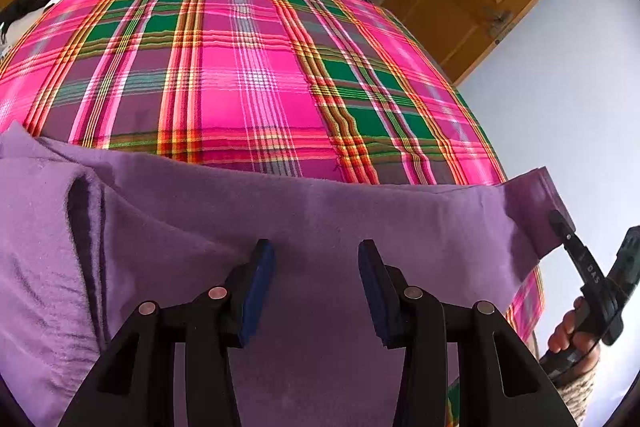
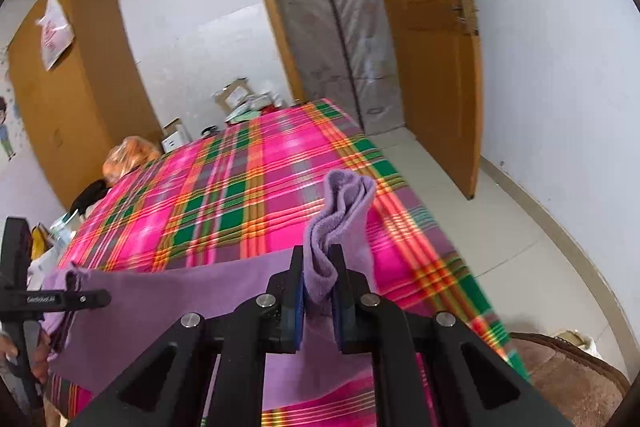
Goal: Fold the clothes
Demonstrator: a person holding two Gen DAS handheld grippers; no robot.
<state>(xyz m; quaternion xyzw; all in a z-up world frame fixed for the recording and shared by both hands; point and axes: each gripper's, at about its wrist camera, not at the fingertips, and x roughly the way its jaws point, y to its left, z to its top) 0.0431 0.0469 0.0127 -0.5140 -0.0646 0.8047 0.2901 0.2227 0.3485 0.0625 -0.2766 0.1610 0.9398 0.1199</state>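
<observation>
Purple fleece garment (image 1: 320, 219) lies stretched across the near edge of the bed's pink-and-green plaid cover (image 1: 248, 67). My left tool (image 1: 316, 291) hangs over it with its blue-padded fingers apart, holding nothing. Only the right wrist view shows my right tool (image 2: 318, 291) pinched shut on a bunched corner of the cloth, which stands up between its fingers. Only the left view shows the folded left end of the cloth.
</observation>
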